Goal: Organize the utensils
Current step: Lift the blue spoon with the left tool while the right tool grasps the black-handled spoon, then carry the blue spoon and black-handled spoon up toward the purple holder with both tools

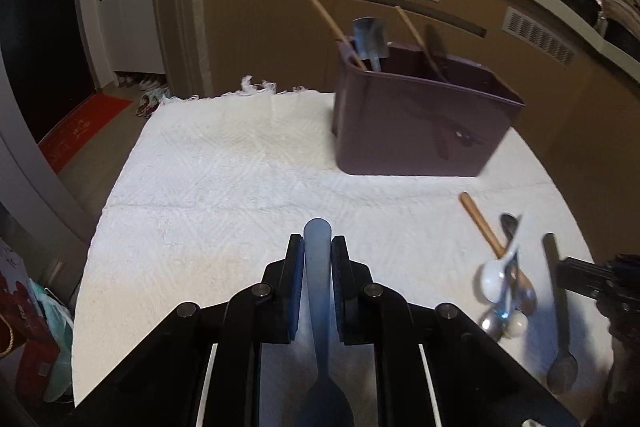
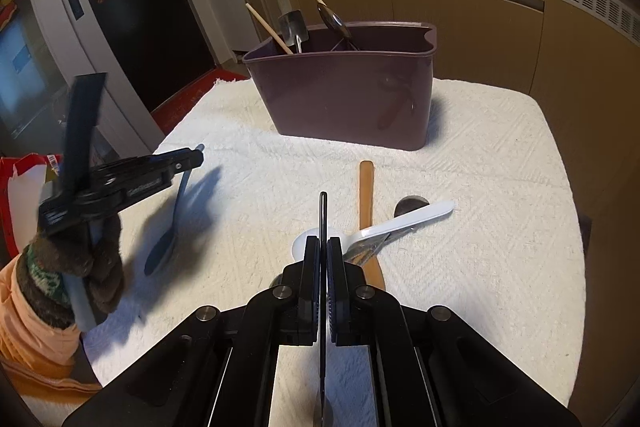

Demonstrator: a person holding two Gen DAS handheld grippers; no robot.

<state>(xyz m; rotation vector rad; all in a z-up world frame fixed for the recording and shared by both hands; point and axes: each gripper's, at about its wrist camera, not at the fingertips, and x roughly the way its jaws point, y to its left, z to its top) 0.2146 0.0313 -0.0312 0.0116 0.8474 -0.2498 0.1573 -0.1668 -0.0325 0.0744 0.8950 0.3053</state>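
The left gripper (image 1: 317, 247) is clamped on the handle of a pale blue spoon (image 1: 318, 267), a smooth, matte utensil with a rounded handle end poking up past the blue-padded fingertips and its bowl hanging low at the bottom centre of the left wrist view. In the right wrist view the same spoon shows at left, held clear above the cloth.

The right gripper (image 2: 323, 247) is closed on a thin black utensil (image 2: 323, 215), seen edge-on as a narrow dark blade rising between the pads in the middle of the frame; in the left wrist view it shows at lower right as a long dark spoon with an oval bowl.

A pile of loose utensils (image 2: 372, 243) lies on the white cloth (image 2: 500, 267) right of centre: a glossy white spoon (image 2: 408, 223), a flat wooden handle (image 2: 366, 195) and shiny metal pieces, crossing one another. The cloth is nubby, with a woven diamond pattern and a fringed far edge.

In the upper middle stands the purple bin (image 2: 344, 95), smooth plastic, rounded at the corners, with a faint printed motif on its front. It holds two wooden sticks, a small metal scoop and a dark ladle, all leaning.

The left gripper's side bears small white lettering, too blurred to read. A hand in a brown fuzzy glove (image 2: 96, 259) with an orange sleeve holds it.
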